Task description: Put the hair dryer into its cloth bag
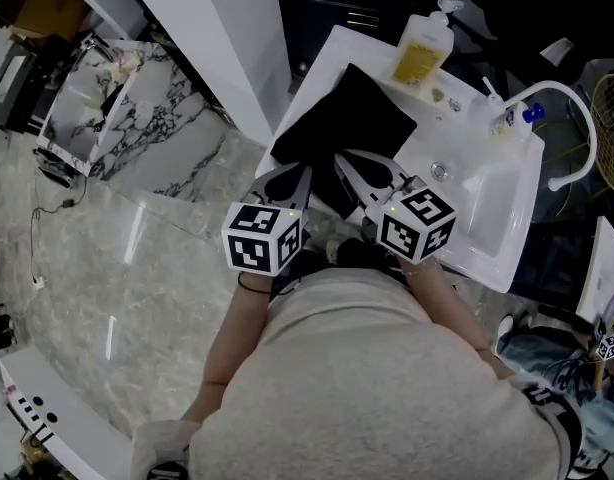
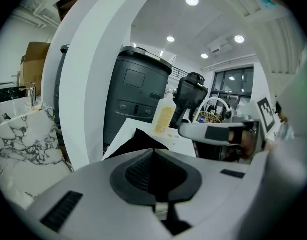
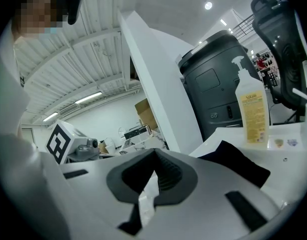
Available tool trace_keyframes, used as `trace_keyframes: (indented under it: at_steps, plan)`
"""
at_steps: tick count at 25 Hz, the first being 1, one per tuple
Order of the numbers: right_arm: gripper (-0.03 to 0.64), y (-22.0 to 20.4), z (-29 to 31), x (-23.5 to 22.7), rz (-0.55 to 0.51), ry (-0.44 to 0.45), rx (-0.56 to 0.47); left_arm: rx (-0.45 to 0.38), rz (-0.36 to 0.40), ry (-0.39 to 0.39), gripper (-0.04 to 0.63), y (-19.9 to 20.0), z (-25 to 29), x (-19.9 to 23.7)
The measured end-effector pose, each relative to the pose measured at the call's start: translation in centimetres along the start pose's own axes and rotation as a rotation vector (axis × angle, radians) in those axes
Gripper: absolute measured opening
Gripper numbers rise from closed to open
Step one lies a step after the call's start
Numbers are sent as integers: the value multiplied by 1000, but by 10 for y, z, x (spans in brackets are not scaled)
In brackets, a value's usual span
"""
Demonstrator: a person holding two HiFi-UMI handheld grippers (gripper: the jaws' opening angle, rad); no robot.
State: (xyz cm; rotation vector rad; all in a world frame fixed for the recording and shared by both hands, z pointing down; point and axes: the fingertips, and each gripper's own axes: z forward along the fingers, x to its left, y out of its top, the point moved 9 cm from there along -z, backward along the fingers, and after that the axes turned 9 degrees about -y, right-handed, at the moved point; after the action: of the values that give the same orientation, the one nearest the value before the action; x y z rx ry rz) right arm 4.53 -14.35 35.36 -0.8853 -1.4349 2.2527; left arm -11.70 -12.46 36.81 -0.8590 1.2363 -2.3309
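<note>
— Since the cloth bag is the thing to log, where does it lie?
— One black bag, flat on the white counter, left of the basin of the sink. It shows in both gripper views too, dark against the white top. The hair dryer I cannot pick out in any view.

— And the claws?
— Two, one in each hand. The left gripper has its jaws pressed together with nothing between them. The right gripper is the same: closed and empty. Both are held just in front of the person's chest and point toward the near edge of the bag. Whether either tip touches the cloth, I cannot tell. Each carries one marker cube, so two cubes side by side.

— What else is on the sink?
— One soap bottle with a pump top and a yellow label, upright at the back edge, beyond the bag. One white curved tap arches over the far right corner.

— Further out?
— One dark grey bin stands behind the counter. One black office chair is to its right. One white slanted panel rises to the left of the sink. Marble slabs lean further left, over a pale stone floor. One cardboard box sits high at the far left.
</note>
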Motion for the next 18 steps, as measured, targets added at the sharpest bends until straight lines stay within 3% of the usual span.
trace_keyframes:
  at_steps: [18]
  plan:
    - [-2,-8,2,5,-39,-5,21,8,-16,-20,9,-4,5,-2]
